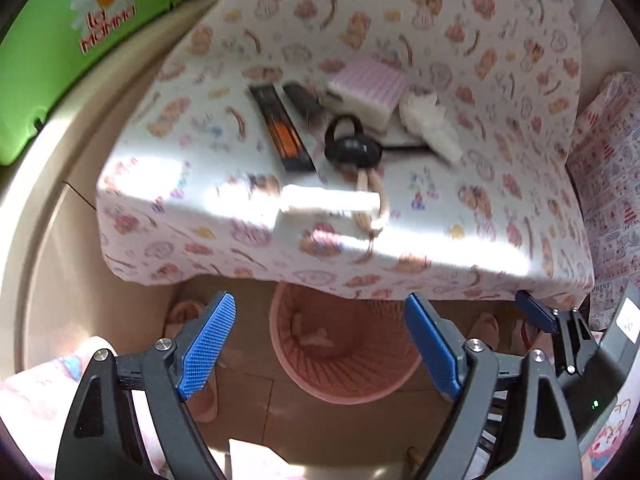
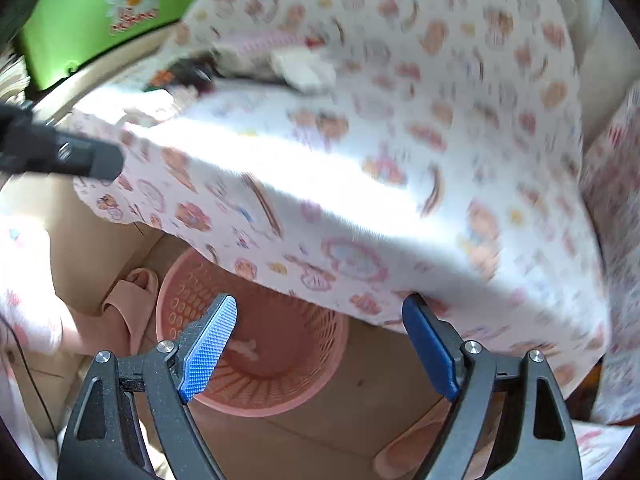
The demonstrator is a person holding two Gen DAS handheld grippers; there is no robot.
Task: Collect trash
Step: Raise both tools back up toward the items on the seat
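In the left wrist view, the left gripper (image 1: 320, 344) hung with its two blue pads wide apart and nothing between them, above one pink basket (image 1: 344, 352) standing on the tan floor beside the bed. Two pale scraps (image 1: 316, 338) lay on the basket's bottom. The bed (image 1: 500, 184), under a sheet printed with pink cartoon figures, carried a cluster of things well apart from the gripper: one crumpled white tissue (image 1: 430, 126), one pink-and-white box (image 1: 366, 94) just beside the tissue, two dark flat packets (image 1: 282, 128) side by side, one black round object (image 1: 352, 148) with a loop, and one white roll (image 1: 330, 200) near the bed's edge, in a strip of sunlight. One pink slipper (image 1: 188, 316) showed on the floor left of the basket. The right gripper (image 1: 536, 312) entered at the lower right edge; only one blue pad was clear, so whether it was apart or together cannot be told there. One green panel (image 1: 52, 40) with a daisy stood at the upper left.

In the right wrist view, heavily blurred, the right gripper (image 2: 320, 348) had its two pads spread apart, empty, over the basket (image 2: 248, 392). The tissue (image 2: 304, 70) lay far up the bed (image 2: 440, 200). Two slippers (image 2: 132, 312) showed, one left of the basket and one at the bottom right.
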